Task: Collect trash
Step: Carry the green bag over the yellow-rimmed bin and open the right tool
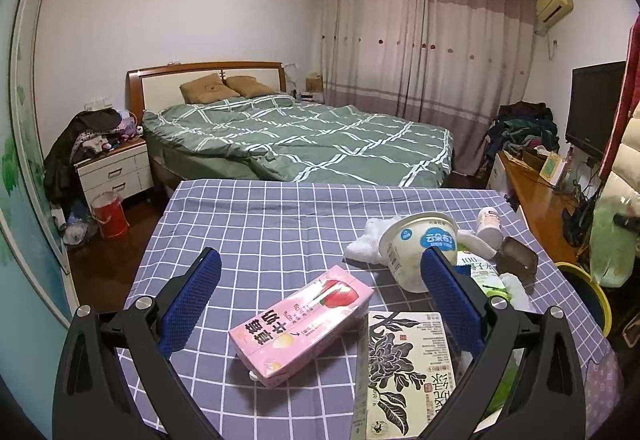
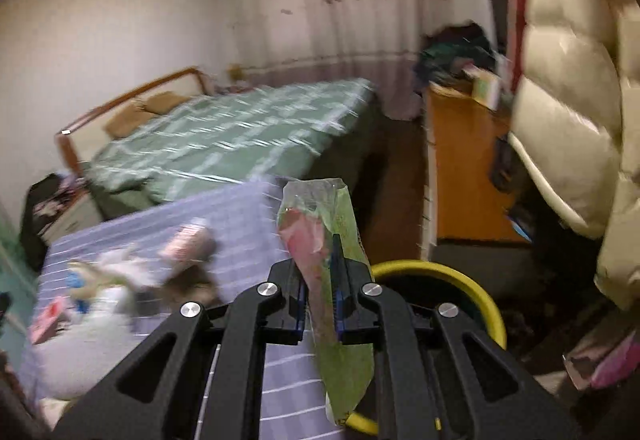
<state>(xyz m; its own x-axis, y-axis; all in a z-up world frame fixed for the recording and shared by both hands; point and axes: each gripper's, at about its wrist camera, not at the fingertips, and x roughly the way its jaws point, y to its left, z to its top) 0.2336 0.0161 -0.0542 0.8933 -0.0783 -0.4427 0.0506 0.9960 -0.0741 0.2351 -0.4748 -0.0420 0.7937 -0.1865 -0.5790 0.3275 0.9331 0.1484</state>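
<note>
The right hand-held gripper [image 2: 319, 282] is clamped on a green wrapper [image 2: 340, 240], above a yellow bin [image 2: 486, 300] at four o'clock. The left hand-held gripper [image 1: 320, 276] stands apart over the bench [image 1: 260, 224], a pink carton [image 1: 300, 324] between its fingers, untouched.

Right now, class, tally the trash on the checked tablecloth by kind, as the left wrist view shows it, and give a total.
Cartons: 2, the pink milk carton and the flower-print carton.
Tubs: 1, the white pudding cup.
Small bottles: 1, the white bottle.
Brown wrappers: 1.
Tissue wads: 2, and.
Total: 7.
</note>
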